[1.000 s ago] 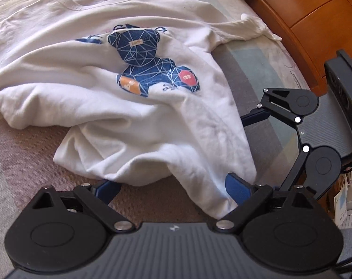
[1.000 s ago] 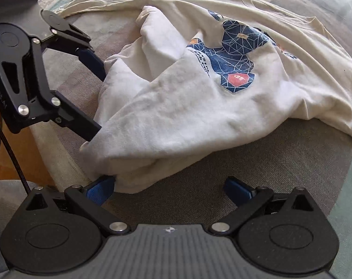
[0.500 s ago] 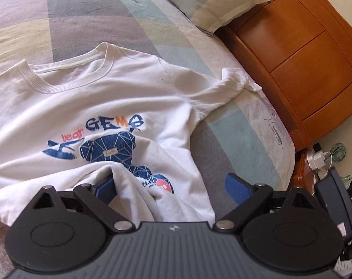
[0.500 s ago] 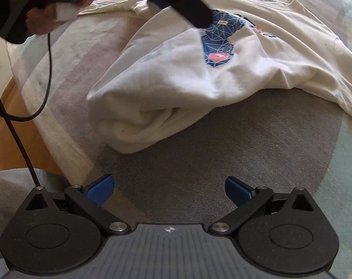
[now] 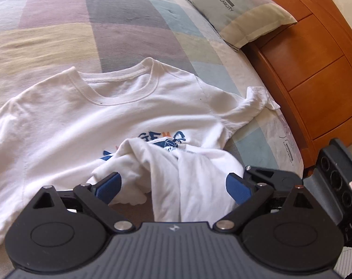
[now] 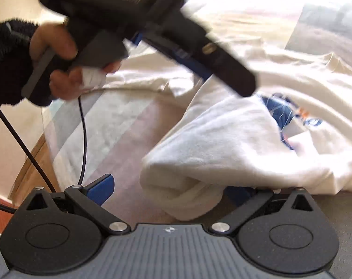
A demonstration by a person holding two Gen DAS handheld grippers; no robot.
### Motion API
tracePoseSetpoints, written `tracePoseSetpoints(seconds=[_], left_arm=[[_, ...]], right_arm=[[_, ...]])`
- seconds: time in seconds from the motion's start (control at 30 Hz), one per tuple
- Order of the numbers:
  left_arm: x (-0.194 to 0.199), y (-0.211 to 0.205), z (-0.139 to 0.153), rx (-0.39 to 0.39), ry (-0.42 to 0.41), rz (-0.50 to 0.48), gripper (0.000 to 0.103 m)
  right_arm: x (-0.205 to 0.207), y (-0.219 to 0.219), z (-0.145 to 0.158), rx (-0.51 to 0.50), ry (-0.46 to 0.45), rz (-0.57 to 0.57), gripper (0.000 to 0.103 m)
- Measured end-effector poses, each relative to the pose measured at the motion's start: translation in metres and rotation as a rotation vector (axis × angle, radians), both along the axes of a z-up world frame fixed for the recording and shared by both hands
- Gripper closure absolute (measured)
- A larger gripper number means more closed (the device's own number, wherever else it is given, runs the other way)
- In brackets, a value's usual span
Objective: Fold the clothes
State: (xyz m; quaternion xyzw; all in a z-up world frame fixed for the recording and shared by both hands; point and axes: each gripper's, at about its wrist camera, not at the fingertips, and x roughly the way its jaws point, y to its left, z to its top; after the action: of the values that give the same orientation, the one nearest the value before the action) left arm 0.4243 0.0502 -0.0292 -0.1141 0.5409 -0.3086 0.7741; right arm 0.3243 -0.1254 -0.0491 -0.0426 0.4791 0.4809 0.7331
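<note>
- White cotton T-shirt with a blue geometric bear print (image 5: 120, 125) lies face up on the bed, neckline toward the pillow; its lower hem is bunched and carried up over the print, so only the top of the lettering shows.
- A second ago the whole bear print was in plain sight and the hem lay low near the bed edge; the bottom third has since travelled toward the chest.
- Left gripper (image 5: 173, 186) has its blue pads spread wide, with the gathered hem draped between them; from this view I cannot tell whether the cloth is pinched or only resting there.
- Right gripper (image 6: 169, 186) is also spread apart, the rolled hem fold lying against its right pad, unclamped; it has closed in on the fold it stood clear of half a second ago.
- Judged from this, the bottom-up fold is underway but untidy: the hem is crumpled, not laid flat.
- Patchwork bedspread in grey, mauve and cream (image 5: 129, 23) carries the shirt; a floral pillow (image 5: 238, 11) and an orange wooden headboard (image 5: 315, 53) lie beyond.
</note>
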Motion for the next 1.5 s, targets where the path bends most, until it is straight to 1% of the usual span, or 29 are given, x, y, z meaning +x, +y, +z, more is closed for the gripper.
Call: tracePoseSetpoints(seconds=[0.13, 0.2, 0.3, 0.33, 0.4, 0.47, 0.53, 0.63, 0.73, 0.83, 1.03, 1.13, 1.17, 1.2, 1.27, 1.3, 1.37, 1.43, 1.5], left_arm=[[-0.003, 0.023, 0.003, 0.03, -0.006, 0.083, 0.007], [-0.005, 0.032, 0.004, 0.043, -0.005, 0.118, 0.007], [-0.012, 0.033, 0.001, 0.068, -0.011, 0.123, 0.007], [-0.016, 0.032, 0.001, 0.08, -0.02, 0.119, 0.007], [-0.023, 0.031, 0.0, 0.104, -0.04, 0.107, 0.007], [-0.028, 0.029, -0.002, 0.137, -0.06, 0.1, 0.007], [-0.033, 0.026, -0.004, 0.176, -0.079, 0.096, 0.007], [-0.033, 0.025, -0.006, 0.217, -0.1, 0.107, 0.007], [-0.029, 0.023, -0.005, 0.266, -0.133, 0.111, 0.007], [-0.021, 0.014, -0.002, 0.34, -0.188, 0.079, 0.007], [-0.001, -0.019, -0.004, 0.473, -0.329, -0.048, 0.008], [0.008, -0.037, -0.007, 0.542, -0.418, -0.119, 0.016], [0.01, -0.044, -0.009, 0.569, -0.448, -0.146, 0.022], [0.013, -0.05, -0.012, 0.599, -0.473, -0.176, 0.025], [0.018, -0.062, -0.018, 0.653, -0.516, -0.239, 0.041], [0.019, -0.066, -0.021, 0.667, -0.532, -0.267, 0.043], [0.021, -0.073, -0.025, 0.687, -0.559, -0.314, 0.053], [0.023, -0.078, -0.027, 0.699, -0.583, -0.347, 0.054], [0.024, -0.081, -0.027, 0.688, -0.588, -0.37, 0.054]], right_arm=[[0.041, 0.001, 0.014, 0.008, -0.127, -0.054, 0.0], [0.063, 0.007, 0.012, -0.027, -0.19, -0.088, 0.0], [0.094, 0.016, 0.006, -0.101, -0.276, -0.154, 0.0], [0.104, 0.013, 0.005, -0.132, -0.293, -0.183, 0.0], [0.114, 0.009, 0.008, -0.152, -0.313, -0.223, 0.0], [0.113, 0.004, 0.013, -0.141, -0.312, -0.227, 0.0], [0.105, 0.0, 0.016, -0.151, -0.312, -0.209, 0.0], [0.083, -0.001, 0.01, -0.205, -0.325, -0.156, 0.0], [0.065, -0.005, 0.005, -0.258, -0.32, -0.131, 0.0], [0.056, -0.012, -0.001, -0.277, -0.29, -0.157, 0.0], [0.061, -0.03, -0.005, -0.279, -0.244, -0.233, 0.0], [0.062, -0.037, -0.005, -0.282, -0.241, -0.251, 0.0], [0.062, -0.039, -0.006, -0.282, -0.24, -0.257, 0.0], [0.062, -0.042, -0.006, -0.28, -0.237, -0.263, 0.0], [0.062, -0.046, -0.007, -0.279, -0.228, -0.276, 0.0], [0.063, -0.049, -0.007, -0.277, -0.222, -0.283, 0.0], [0.067, -0.055, -0.008, -0.265, -0.198, -0.3, 0.0], [0.073, -0.061, -0.009, -0.232, -0.156, -0.32, 0.0], [0.08, -0.068, -0.009, -0.197, -0.116, -0.343, 0.0]])
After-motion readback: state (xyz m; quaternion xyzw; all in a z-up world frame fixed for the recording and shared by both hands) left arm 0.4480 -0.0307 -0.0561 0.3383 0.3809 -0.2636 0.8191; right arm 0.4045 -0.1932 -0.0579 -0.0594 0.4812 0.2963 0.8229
